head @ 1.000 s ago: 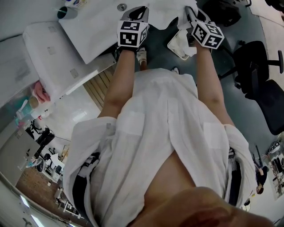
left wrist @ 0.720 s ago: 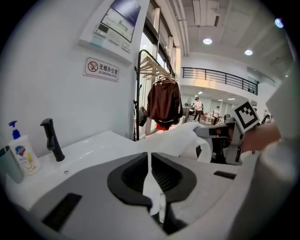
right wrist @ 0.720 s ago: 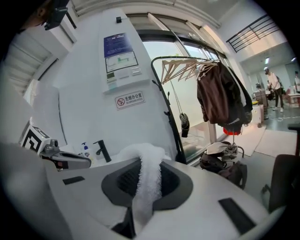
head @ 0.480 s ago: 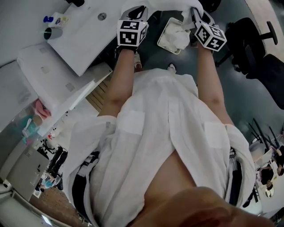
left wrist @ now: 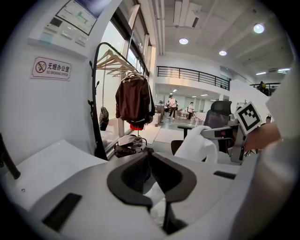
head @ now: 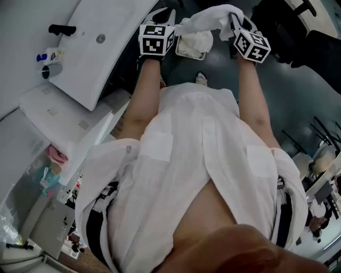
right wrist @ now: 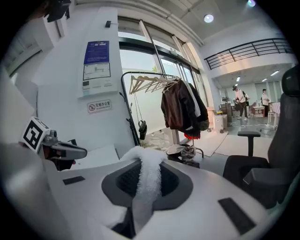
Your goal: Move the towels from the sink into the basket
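A dark grey floor (head: 218, 74) filled the top of the head view. A white sink (head: 88, 66) lay at ten o'clock, its black tap (head: 61, 29) and drain (head: 100, 38) toward eleven, and a white counter (head: 56, 109) lay below it at nine. Black office chairs (head: 314, 42) stood at two o'clock. The gripper views showed an open office with white walls and tall windows. A coat rack (right wrist: 140, 101) carried a brown jacket (right wrist: 180, 108) at twelve, and a railed balcony (right wrist: 248, 51) ran at two.

The basket (head: 181, 52) sat on the floor at twelve o'clock of the head view, with other towels (head: 198, 41) lying in it. The left gripper (head: 166, 15) and the right gripper (head: 234, 20) were held out over it, at eleven and one. One white towel (head: 208, 17) was stretched between them, directly over the basket and well clear of the sink. The left jaws stood almost together, pinching a fold of the towel low between them. The right jaws were likewise nearly closed, with a thick ridge of the towel running up between them and over their tips
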A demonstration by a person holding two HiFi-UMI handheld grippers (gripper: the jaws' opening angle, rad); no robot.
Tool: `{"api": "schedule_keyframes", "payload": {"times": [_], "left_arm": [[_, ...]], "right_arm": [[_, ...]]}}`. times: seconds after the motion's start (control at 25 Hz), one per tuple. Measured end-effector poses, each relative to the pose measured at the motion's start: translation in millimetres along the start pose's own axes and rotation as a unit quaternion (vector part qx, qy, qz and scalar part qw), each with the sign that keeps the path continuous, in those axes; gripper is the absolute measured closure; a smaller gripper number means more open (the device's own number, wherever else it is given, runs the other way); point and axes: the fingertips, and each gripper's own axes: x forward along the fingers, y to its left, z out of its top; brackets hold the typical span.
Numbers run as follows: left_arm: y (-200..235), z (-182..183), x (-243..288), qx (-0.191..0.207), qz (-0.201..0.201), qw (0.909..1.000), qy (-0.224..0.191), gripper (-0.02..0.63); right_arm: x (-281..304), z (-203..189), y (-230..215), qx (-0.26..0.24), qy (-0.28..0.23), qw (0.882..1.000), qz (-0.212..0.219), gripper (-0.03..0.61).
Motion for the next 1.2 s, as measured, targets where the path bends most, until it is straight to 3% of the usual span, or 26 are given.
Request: {"api": "schedule_keyframes", "payload": {"times": [0.36,0.8,1.08,1.2], "left_arm": [[-27,8,19,0.013,-0.02,0.9997,-0.001,0.584],[-17,5,15,0.007,-0.013,0.9999,-0.002,0.583],[-7,6,9,0.004,-0.003,1.0,-0.003,0.583],[-4,7,7,0.003,0.001,1.0,-0.004,0.584]], "right_arm": [[-20,-24,-22,-0.044,0.036,0.998,-0.012,0.517],[-19,-33,-25,-0.013,0.041,0.999,-0.024,0.517],[2,-65,1,-0.019,0.107,0.994,0.017,0.503],[11,-83,22,-0.033,0.156,0.986,0.053,0.455]]}}
